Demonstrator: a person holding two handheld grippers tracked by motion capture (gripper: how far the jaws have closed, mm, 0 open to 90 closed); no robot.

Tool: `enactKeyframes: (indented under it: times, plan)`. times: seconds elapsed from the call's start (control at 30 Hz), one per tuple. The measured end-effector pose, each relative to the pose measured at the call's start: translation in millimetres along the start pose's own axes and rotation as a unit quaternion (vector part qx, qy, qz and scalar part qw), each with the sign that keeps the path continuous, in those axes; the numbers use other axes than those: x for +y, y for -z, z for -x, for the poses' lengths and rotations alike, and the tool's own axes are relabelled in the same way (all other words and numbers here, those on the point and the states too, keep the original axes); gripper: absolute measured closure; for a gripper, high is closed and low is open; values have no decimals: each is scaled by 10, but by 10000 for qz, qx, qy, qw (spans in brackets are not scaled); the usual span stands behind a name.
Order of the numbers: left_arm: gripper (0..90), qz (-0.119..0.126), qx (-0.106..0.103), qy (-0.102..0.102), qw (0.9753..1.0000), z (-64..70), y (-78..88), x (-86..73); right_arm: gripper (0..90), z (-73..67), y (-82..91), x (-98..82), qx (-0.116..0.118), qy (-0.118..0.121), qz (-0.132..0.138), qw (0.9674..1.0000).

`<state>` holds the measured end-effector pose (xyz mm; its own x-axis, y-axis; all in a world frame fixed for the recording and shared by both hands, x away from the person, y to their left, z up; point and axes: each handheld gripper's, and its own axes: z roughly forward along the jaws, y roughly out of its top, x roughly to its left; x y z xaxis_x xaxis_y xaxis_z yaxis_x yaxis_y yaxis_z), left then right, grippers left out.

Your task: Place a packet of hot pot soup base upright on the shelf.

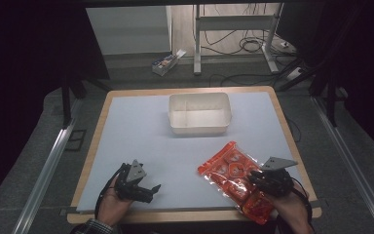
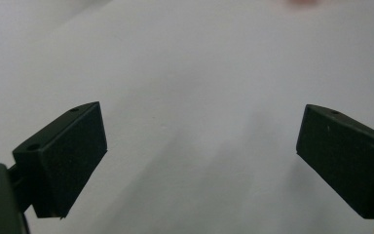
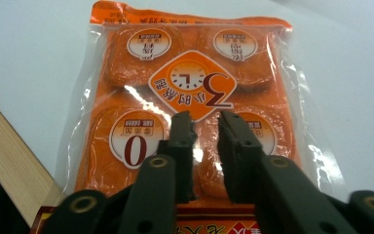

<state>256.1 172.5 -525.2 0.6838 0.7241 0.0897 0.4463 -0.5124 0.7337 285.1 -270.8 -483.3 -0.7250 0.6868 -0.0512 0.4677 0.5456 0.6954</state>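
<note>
worktop (image 1: 141, 141): pale blue sheet with a wood rim; wide bare area across the left and middle.
bin (image 1: 199, 113): white, open-topped, a divider inside, looks empty. Sits far centre, well apart from both claws.
pack (image 1: 231, 178): orange snack packet, flat on the worktop at near right. Long axis runs diagonal, from far-left toward near-right; the near-right end overhangs the near worktop edge.
right claw (image 1: 253, 178): over the near half of the pack, pointing along its long axis toward the far end. In the right gripper view (image 3: 205, 146) jaws nearly closed, a narrow slit between them, nothing visibly pinched; pack lies under and ahead of the tips. Whether the tips touch the film: cannot tell.
left claw (image 1: 151, 190): near left, jaws spread wide, empty, above bare worktop (image 2: 195, 87). Well apart from the pack.
nearer hand: right, by far.
key relation: probably pack to bin; bin lies far and a bit left of the pack, path between is bare.
risk: overhanging end by the near edge; pack could slip off if pushed nearward.
</note>
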Motion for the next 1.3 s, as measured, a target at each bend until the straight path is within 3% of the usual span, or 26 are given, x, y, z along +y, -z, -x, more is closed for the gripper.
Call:
enactKeyframes:
  times: [0.3,0.53,0.73,0.87,1.07,1.3]
  plan:
    - [45,-10,60,-95,9999,6,-7,-10,654,-8,-26,2,-24,33,-52,10000]
    - [45,-30,88,-162,9998,14,-15,-10,523,17,-50,-5,-41,-51,-72,10000]
    - [45,-27,82,-160,9998,16,-12,-14,510,21,-48,-2,-48,-43,-65,10000]
    - [45,-29,87,-169,9998,18,-12,-12,552,6,-47,4,1,-23,-82,10000]
    - [45,-32,78,-182,9998,20,-14,-13,749,-54,-39,20,129,96,-126,9998]
    - [46,-40,77,-207,9997,24,-15,-11,886,-134,-68,37,397,146,-219,9989]
